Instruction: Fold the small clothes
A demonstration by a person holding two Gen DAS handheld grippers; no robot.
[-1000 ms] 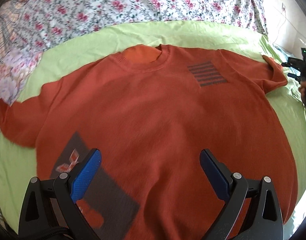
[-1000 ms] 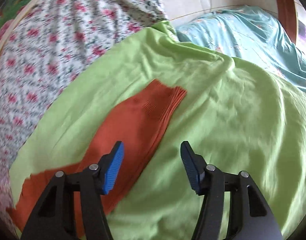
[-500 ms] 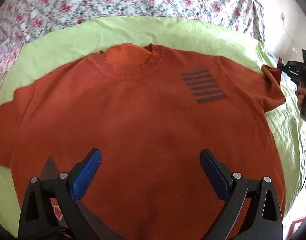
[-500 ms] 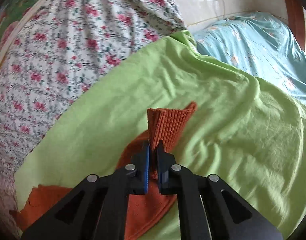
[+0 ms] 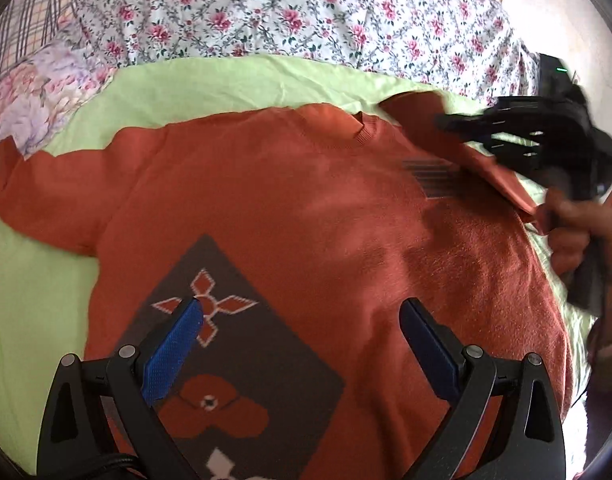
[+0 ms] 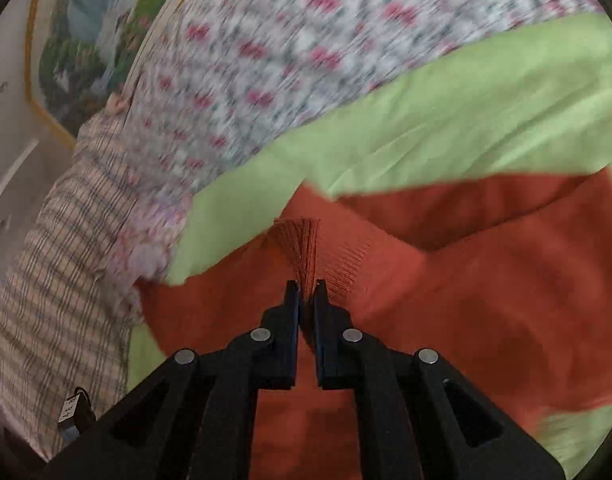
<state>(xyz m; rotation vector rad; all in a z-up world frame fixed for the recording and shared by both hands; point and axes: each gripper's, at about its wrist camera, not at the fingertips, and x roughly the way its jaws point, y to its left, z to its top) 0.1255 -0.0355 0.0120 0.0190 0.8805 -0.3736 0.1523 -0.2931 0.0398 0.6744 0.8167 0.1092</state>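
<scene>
A second ago the right hand-held gripper point(image 6: 306, 292) hung spread above the sleeve cuff point(image 6: 302, 248); now its jaws are pinched tight on that ribbed cuff and the sleeve is lifted and carried in across the chest of the orange sweater point(image 5: 306, 216), so the first fold looks underway. The sweater lies face up on the green sheet point(image 5: 226, 84) of the bed, directly ahead of and beneath the left hand-held gripper point(image 5: 302, 344), whose blue pads point(image 5: 174, 344) stand wide apart over the hem, gripping nothing. Seen from there, the right hand point(image 5: 577, 232) and its tool sit ahead and to the right, over the striped patch point(image 5: 433, 176). Beyond the collar lies a floral quilt point(image 5: 306, 12); the other sleeve point(image 5: 38, 192) stretches out to the left, still unfolded. Nothing blocks the fold; the bunched sleeve may need smoothing.
</scene>
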